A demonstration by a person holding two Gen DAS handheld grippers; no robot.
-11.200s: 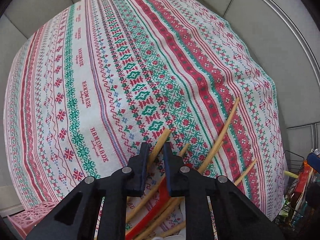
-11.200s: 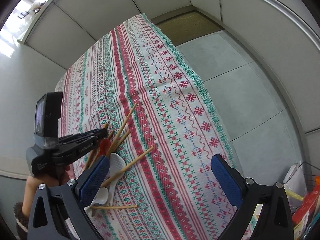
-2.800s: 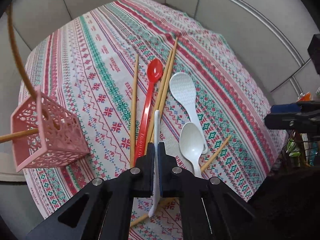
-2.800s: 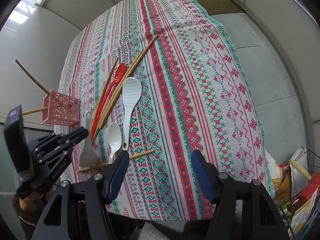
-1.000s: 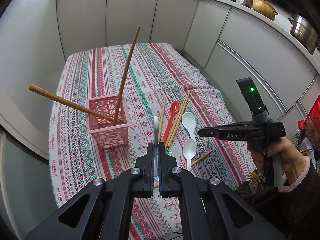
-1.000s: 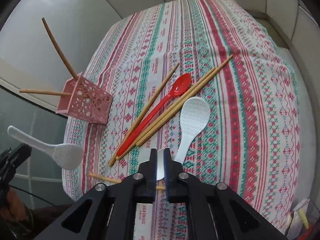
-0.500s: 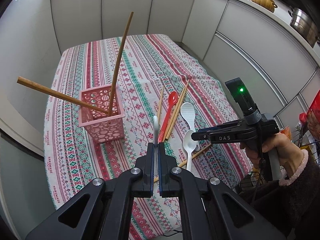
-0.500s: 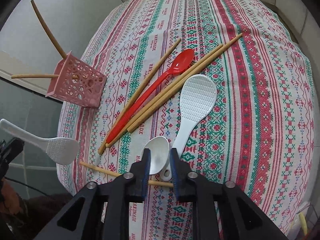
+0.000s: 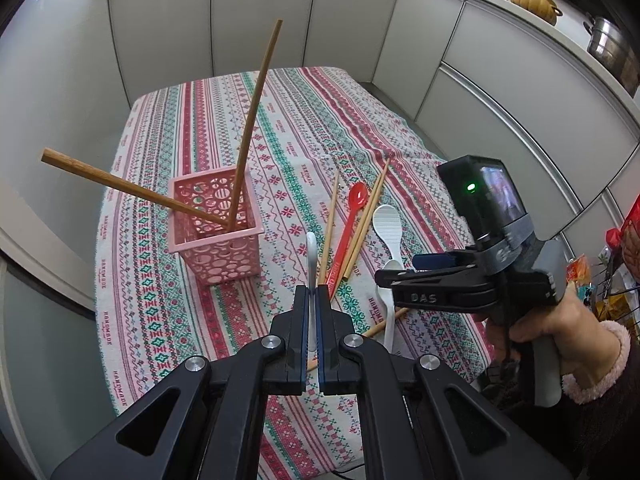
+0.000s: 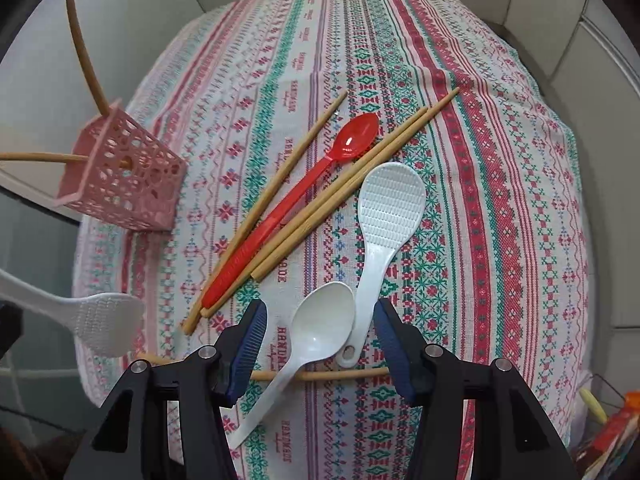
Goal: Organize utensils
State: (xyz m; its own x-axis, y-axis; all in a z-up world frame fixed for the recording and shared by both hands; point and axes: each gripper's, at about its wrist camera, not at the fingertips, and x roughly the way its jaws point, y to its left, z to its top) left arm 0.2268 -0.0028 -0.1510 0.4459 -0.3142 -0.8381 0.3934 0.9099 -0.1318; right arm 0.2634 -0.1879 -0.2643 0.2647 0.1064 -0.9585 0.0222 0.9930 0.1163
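Most of both frames is filled by the striped embroidered tablecloth (image 10: 500,168). Toward the left of each view stands the pink perforated basket (image 9: 218,236), with two long chopsticks (image 9: 256,120) leaning out of it at steep angles. Loose utensils lie in the middle of the cloth: three more chopsticks (image 10: 344,196), a red spoon (image 10: 304,196) between them, a white rice paddle (image 10: 386,220) to their right, and a white soup spoon (image 10: 316,328) lying across one more chopstick (image 10: 344,374) near the bottom edge.

My right gripper (image 10: 320,348) hangs low at the bottom of its frame, jaws spread wide, one on each side of the soup spoon's bowl and the paddle's handle end, gripping nothing. My left gripper (image 9: 311,328) is clamped on a second white rice paddle (image 10: 100,320), held in the air at the left edge of the right view, its handle (image 9: 311,264) poking up between my fingers.
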